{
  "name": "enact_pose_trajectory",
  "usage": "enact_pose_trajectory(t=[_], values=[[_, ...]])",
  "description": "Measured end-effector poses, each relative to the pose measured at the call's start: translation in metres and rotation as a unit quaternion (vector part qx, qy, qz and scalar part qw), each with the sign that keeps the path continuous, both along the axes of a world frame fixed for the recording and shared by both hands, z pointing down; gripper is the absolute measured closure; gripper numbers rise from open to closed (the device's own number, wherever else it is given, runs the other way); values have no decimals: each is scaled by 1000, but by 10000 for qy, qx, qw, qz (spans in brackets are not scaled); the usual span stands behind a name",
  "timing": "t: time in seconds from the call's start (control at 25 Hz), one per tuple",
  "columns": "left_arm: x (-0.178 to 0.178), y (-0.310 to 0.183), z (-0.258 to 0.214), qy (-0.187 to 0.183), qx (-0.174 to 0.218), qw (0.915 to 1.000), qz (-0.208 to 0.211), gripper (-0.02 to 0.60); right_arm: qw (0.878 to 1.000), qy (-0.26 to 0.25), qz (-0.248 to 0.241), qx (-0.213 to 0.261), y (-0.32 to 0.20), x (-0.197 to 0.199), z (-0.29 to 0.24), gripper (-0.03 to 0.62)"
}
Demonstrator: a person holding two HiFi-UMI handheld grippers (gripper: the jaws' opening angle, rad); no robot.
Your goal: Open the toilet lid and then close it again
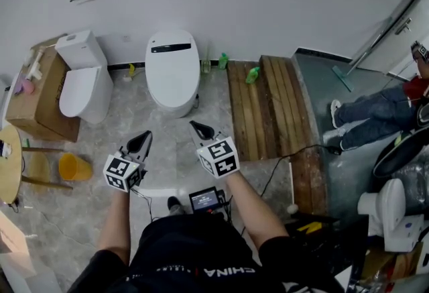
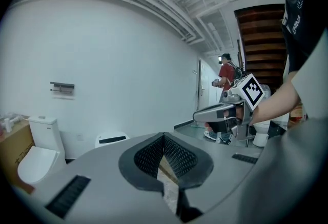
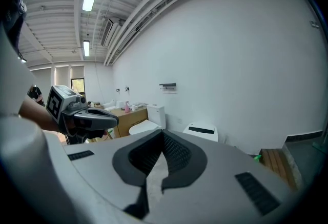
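A white tankless toilet with a dark strip at its back stands against the far wall, its lid down. It also shows small in the left gripper view and the right gripper view. My left gripper and right gripper hover side by side well short of the toilet, both pointing toward it. Each is shut with nothing between its jaws. The pads of the left and the pads of the right meet at their tips.
A second white toilet with a tank stands to the left beside a cardboard box. A yellow bucket sits near a wooden stool. A wooden slatted platform lies to the right, and a seated person is at the far right.
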State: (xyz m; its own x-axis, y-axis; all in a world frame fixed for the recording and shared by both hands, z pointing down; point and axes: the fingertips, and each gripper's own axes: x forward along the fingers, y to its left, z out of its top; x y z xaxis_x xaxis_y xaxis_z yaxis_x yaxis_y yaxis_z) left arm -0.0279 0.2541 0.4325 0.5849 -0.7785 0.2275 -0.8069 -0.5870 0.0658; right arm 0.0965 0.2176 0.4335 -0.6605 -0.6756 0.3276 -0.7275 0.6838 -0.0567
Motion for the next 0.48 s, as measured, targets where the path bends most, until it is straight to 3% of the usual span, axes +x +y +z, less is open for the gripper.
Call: enact_pose_trajectory(t=[0.48], values=[[8, -1, 0, -56, 20, 9999, 86, 572, 9999, 37, 149, -43, 3, 10, 5, 580]])
